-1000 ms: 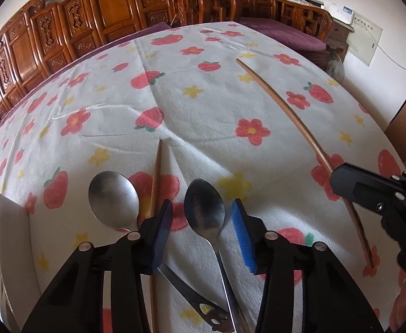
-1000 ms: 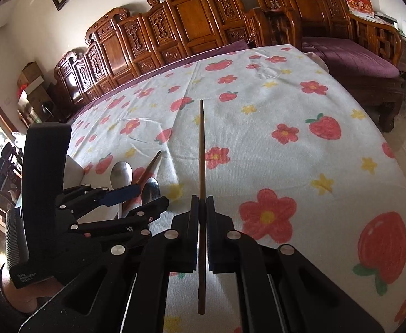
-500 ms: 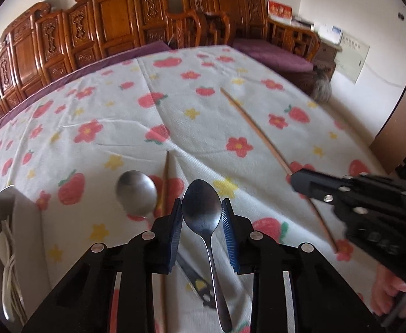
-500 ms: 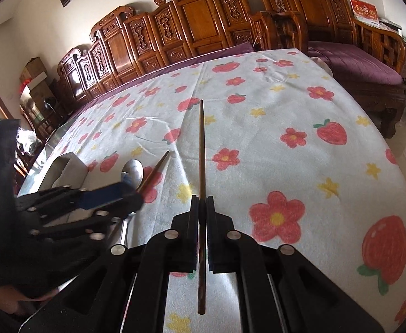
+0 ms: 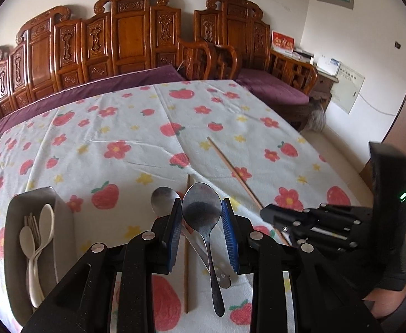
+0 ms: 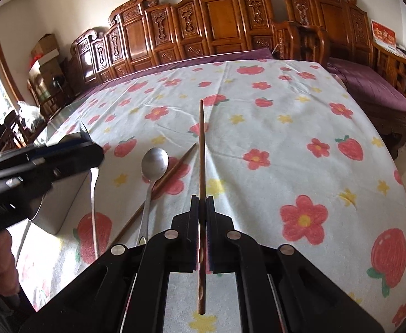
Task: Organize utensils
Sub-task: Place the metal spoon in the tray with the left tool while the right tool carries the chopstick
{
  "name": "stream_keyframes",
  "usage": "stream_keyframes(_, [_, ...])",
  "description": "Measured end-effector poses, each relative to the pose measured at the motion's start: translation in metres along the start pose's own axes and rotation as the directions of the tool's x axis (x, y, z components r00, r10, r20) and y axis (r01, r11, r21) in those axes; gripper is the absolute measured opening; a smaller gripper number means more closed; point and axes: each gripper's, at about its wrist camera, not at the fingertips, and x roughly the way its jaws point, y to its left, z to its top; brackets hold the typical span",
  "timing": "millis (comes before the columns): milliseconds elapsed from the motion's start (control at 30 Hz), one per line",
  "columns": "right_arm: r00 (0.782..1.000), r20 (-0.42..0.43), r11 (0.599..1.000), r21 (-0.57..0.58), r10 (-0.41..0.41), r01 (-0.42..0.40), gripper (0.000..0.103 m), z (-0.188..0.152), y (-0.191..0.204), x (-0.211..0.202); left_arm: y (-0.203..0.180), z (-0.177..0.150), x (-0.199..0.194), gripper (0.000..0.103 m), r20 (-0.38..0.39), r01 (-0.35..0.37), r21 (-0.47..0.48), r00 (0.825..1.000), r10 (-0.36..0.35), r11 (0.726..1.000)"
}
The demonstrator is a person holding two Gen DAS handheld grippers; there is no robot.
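Observation:
My left gripper [image 5: 202, 213] is shut on a metal spoon [image 5: 203, 211], gripping its bowl between the blue pads and holding it above the cloth, handle hanging toward me. My right gripper [image 6: 202, 208] is shut on a wooden chopstick [image 6: 201, 144] that points away over the table; it also shows in the left wrist view [image 5: 232, 170]. A second metal spoon [image 6: 154, 163] and a second chopstick [image 6: 172, 170] lie crossed on the flowered tablecloth [image 6: 286, 127]. A grey utensil tray [image 5: 61, 222] at the left holds white spoons [image 5: 39, 233] and forks.
Carved wooden chairs [image 5: 136, 36] line the far side of the table. A purple-cushioned bench [image 5: 275, 88] stands at the right. The table's right edge drops off to the floor [image 5: 339, 149]. The left gripper's body [image 6: 36, 166] is over the tray in the right wrist view.
My left gripper closed on the spoon's bowl and lifted it off the cloth, moving up and back. My right gripper stayed shut on the chopstick and raised it.

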Motion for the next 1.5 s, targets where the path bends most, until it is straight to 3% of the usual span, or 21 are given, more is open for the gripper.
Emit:
stream_keyframes(467, [0.998,0.017,0.995,-0.078,0.061,-0.059,0.006,0.004,0.043,-0.01,0.038,0.017,-0.063,0.026,0.088,-0.02,-0.024,0.996,0.022,1.0])
stream_keyframes(1000, [0.995,0.034,0.982,-0.168,0.098,-0.091,0.006,0.001,0.093,-0.023,0.103,0.015,-0.116,0.026,0.14,-0.117,-0.086,0.982,0.129,0.989])
stream_keyframes(1267, [0.994,0.029,0.979,-0.18,0.104,-0.097,0.006,-0.001,0.099,-0.022,0.144,0.012,-0.122,0.026,0.121,-0.189,-0.107,0.972,0.201,0.976])
stream_keyframes(1500, [0.994,0.022,0.978,-0.184,0.105,-0.099,0.006,-0.002,0.099,-0.019,0.181,-0.008,-0.092,0.026,0.024,-0.26,-0.12,0.964,0.264,0.958])
